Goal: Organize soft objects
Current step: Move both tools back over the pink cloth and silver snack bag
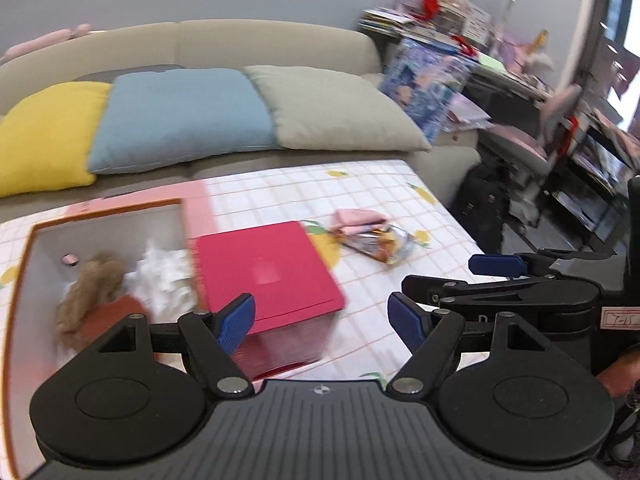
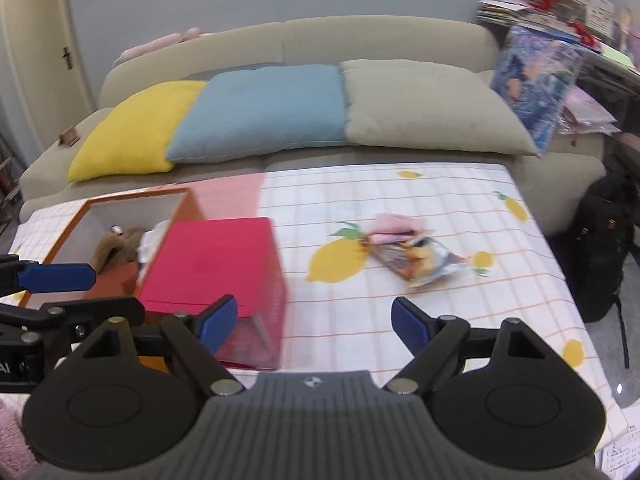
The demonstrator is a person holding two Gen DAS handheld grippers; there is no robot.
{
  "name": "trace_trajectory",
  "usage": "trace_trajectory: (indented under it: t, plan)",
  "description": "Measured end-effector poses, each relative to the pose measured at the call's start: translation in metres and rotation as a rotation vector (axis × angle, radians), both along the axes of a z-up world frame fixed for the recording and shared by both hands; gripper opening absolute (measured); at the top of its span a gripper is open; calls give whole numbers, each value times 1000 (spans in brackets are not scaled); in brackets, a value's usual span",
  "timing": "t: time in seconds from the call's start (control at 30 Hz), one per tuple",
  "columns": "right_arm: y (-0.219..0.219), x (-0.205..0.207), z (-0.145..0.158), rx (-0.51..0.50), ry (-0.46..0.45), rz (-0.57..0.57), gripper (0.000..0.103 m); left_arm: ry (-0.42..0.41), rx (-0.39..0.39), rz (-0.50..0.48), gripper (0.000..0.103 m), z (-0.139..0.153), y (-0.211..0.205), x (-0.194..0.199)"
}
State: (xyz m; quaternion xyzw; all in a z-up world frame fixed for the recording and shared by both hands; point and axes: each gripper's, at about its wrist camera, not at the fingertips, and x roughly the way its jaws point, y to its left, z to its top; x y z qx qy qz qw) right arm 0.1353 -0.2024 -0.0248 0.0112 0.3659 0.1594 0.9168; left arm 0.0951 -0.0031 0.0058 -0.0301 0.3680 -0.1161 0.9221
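Note:
An orange-rimmed open box [image 1: 105,213] [image 2: 120,200] stands at the table's left and holds a brown plush toy [image 1: 94,284] [image 2: 114,250] and a white soft item [image 1: 162,276]. A red-lidded clear box [image 1: 266,270] [image 2: 216,264] sits beside it. A folded pink cloth [image 1: 358,217] [image 2: 394,224] lies on a shiny snack packet [image 1: 380,242] [image 2: 424,262] at mid-table. My left gripper [image 1: 322,316] is open and empty, just in front of the red box. My right gripper [image 2: 314,320] is open and empty, near the table's front edge.
The table wears a lemon-print checked cloth [image 2: 440,200]. Behind it is a beige sofa [image 2: 360,36] with yellow [image 2: 132,128], blue [image 2: 264,108] and grey [image 2: 424,100] cushions. Cluttered shelves [image 1: 520,80] stand at the right, a black backpack [image 2: 600,240] on the floor.

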Motion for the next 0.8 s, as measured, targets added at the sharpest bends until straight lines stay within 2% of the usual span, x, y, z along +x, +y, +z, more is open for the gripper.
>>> trace_trajectory:
  t: [0.27,0.47,0.6,0.67,0.8]
  plan:
    - [-44,21,-23,-6,4,-110,86,22,73,-117,89,-4,-44,26]
    - [-61,48,-46,-29,-46,-172,86,47,133,-185,88,-8,-65,52]
    - [-66,65,-64,-23,-54,-169,84,62,181,-229,88,-13,-76,72]
    - [-66,74,-73,-15,-63,-161,80,87,189,-244,88,-18,-79,86]
    - [-62,94,-87,-13,-75,-106,80,155,192,-252,86,-28,-84,120]
